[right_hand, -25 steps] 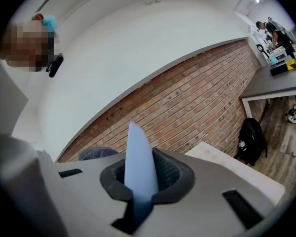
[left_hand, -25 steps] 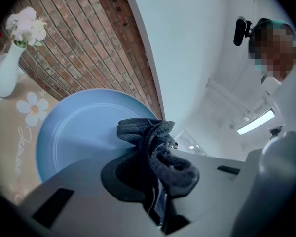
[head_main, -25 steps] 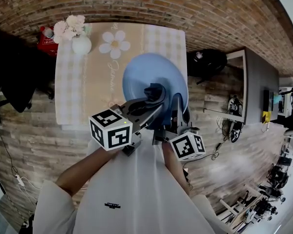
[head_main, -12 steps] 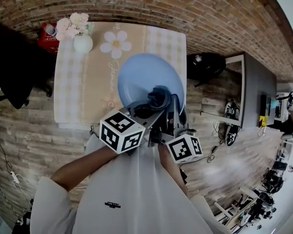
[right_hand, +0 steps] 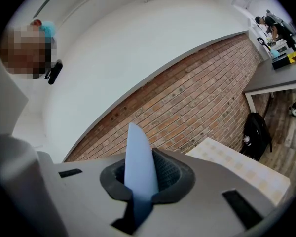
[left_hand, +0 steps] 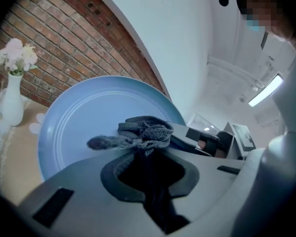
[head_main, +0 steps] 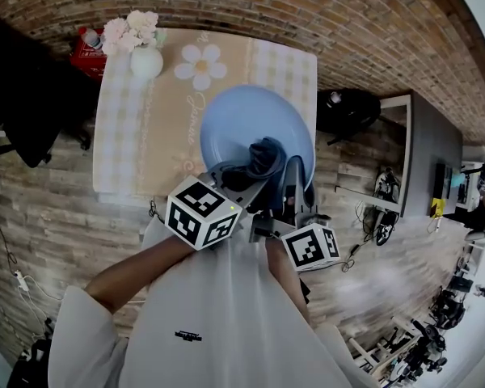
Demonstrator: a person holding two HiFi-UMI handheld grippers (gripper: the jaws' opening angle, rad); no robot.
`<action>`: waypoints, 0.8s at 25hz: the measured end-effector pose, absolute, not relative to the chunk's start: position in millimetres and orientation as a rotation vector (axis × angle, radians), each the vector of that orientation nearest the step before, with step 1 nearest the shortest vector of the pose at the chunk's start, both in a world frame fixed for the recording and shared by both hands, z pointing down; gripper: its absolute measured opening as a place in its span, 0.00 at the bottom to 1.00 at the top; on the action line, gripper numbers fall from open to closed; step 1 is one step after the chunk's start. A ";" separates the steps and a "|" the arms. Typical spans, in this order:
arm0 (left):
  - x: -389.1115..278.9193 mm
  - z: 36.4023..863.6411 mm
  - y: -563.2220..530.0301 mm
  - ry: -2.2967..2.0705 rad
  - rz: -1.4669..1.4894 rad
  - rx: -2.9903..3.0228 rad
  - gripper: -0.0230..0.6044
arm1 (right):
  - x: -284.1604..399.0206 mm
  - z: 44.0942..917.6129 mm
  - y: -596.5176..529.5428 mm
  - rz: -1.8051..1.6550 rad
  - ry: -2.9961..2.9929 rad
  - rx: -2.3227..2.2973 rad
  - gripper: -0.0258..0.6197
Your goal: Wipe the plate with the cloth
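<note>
Over the table, right gripper clamped the plate by its rim at 5 o'clock. Left gripper pinched the cloth against the plate's face. Wiping looked underway, not finished.

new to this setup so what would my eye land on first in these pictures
The big blue plate comes first, over the checked table in front of the person, with the right gripper shut on its rim. Next is the dark grey cloth bunched in the left gripper, in front of the plate's face. Farther off, a white vase of pale flowers stands at the table's far left corner.
</note>
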State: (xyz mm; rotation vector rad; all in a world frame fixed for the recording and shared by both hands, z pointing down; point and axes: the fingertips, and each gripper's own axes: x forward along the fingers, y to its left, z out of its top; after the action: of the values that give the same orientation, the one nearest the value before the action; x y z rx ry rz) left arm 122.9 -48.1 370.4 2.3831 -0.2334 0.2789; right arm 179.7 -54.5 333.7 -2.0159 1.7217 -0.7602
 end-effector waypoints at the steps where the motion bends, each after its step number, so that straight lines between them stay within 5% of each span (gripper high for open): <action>1: 121.4 371.5 -50.0 -0.246 0.286 2.393 0.13 | 180.9 331.8 -54.6 -0.755 1.721 -2.012 0.13; 20: 76.3 398.2 -73.5 -0.487 0.374 2.469 0.13 | 176.9 323.6 -48.5 -0.788 1.743 -1.959 0.13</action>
State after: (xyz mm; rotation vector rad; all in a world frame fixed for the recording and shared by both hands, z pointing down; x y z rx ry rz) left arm 76.3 -73.5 398.2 2.4688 -0.4865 0.3739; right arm 176.9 -48.5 323.6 -1.9589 1.7427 -0.7880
